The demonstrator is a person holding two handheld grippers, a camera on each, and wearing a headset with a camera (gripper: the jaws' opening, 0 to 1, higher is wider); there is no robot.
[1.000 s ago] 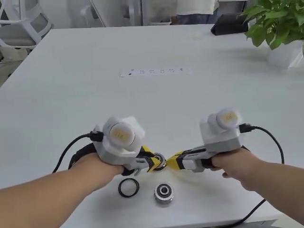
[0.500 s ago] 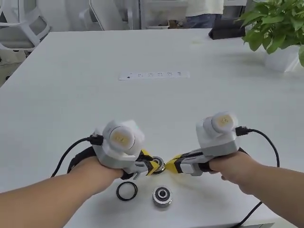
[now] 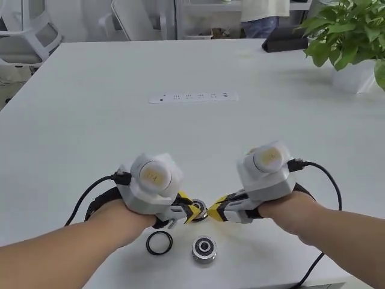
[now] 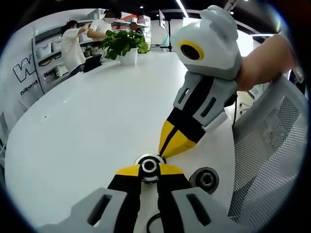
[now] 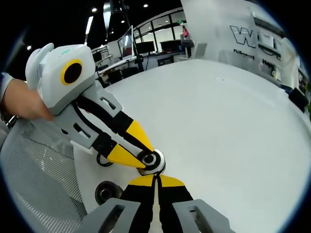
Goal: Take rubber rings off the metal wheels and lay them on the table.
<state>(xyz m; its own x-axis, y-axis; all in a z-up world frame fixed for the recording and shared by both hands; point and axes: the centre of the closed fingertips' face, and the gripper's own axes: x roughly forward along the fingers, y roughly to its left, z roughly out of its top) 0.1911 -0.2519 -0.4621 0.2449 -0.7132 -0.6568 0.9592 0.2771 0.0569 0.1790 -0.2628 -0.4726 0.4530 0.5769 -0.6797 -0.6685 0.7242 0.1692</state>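
Metal wheel (image 4: 148, 167), small, round, black-rimmed

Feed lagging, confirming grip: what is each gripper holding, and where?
Left gripper clamps the metal wheel across its rim. Right gripper, jaws shut, touches that wheel's edge; whether it grips anything there cannot be told.

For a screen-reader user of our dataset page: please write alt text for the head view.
The left gripper clamps a small metal wheel and the right gripper, jaws shut, touches it, low over a white table. A black rubber ring and a second wheel lie beside them.
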